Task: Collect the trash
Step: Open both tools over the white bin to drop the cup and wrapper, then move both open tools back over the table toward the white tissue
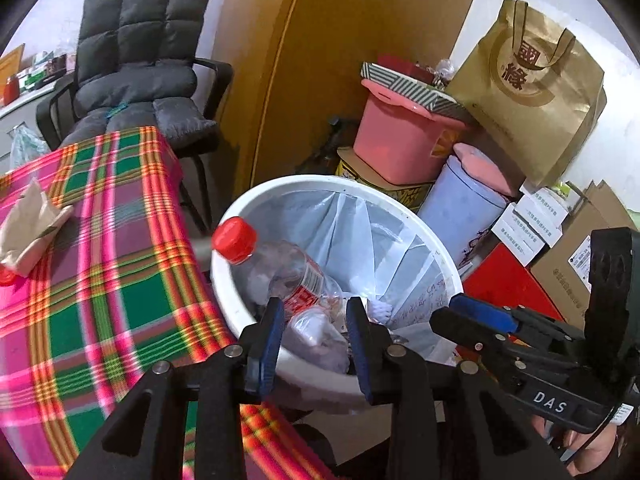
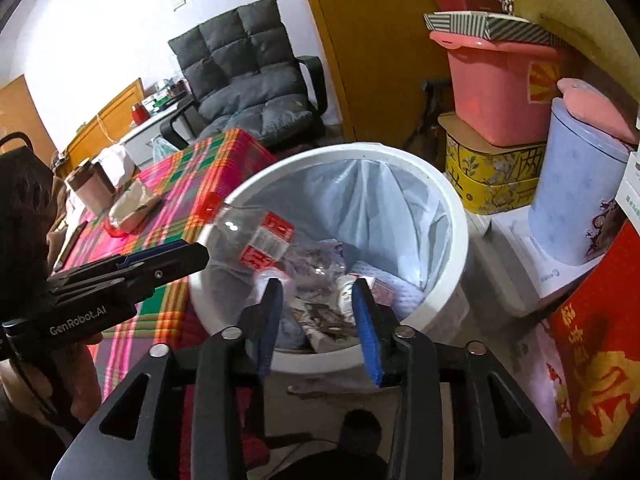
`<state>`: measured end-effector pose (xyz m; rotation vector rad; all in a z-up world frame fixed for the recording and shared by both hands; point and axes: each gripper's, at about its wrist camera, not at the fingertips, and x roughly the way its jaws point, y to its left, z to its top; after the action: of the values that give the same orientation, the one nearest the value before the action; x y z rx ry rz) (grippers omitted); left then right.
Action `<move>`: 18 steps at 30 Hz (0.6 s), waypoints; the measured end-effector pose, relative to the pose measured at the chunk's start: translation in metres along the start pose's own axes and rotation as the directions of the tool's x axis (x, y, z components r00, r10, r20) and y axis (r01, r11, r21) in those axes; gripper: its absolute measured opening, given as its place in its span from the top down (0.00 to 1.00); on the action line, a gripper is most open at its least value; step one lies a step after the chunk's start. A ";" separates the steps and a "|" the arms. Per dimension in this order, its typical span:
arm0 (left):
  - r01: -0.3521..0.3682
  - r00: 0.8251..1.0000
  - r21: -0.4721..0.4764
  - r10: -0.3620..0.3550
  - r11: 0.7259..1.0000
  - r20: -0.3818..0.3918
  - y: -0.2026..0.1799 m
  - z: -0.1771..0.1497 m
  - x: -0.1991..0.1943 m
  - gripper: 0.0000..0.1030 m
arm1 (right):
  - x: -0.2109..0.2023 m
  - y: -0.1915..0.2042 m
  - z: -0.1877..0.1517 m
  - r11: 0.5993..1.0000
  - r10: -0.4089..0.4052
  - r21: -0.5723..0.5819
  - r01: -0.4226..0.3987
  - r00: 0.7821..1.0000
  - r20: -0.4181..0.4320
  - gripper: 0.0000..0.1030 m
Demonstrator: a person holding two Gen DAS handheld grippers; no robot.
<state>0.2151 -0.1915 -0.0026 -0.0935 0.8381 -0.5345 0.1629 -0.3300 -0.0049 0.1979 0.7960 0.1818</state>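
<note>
A crushed clear plastic bottle with a red cap leans over the near-left rim of the white lined trash bin, cap outward and base down among the rubbish. My left gripper stands open over the bin. The bottle's base end lies loose between its blue pads. In the right wrist view the bottle is blurred, just past the left gripper. My right gripper is open above the bin, holding nothing. It shows from the side in the left wrist view.
A table in a plaid cloth touches the bin's left side and carries crumpled brown paper and a brown cup. A padded chair stands behind. A pink bucket, a lavender canister, a paper bag and boxes crowd the right.
</note>
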 end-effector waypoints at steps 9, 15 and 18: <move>-0.069 0.996 -0.041 0.072 0.997 0.059 0.013 -0.021 -0.055 0.69 | -0.017 0.037 -0.010 0.996 0.076 -0.056 -0.075 0.997 0.018 0.61; -0.129 0.987 -0.074 0.135 0.989 0.085 0.024 -0.039 -0.090 0.69 | -0.023 0.059 -0.017 0.989 0.118 -0.091 -0.117 0.993 0.003 0.61; -0.157 0.982 -0.092 0.166 0.983 0.093 0.031 -0.050 -0.104 0.69 | -0.026 0.070 -0.021 0.986 0.129 -0.103 -0.128 0.992 0.001 0.61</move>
<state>0.1349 -0.1075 0.0264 -0.1270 0.7623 -0.3388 0.1235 -0.2664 0.0156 0.1530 0.7651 0.3429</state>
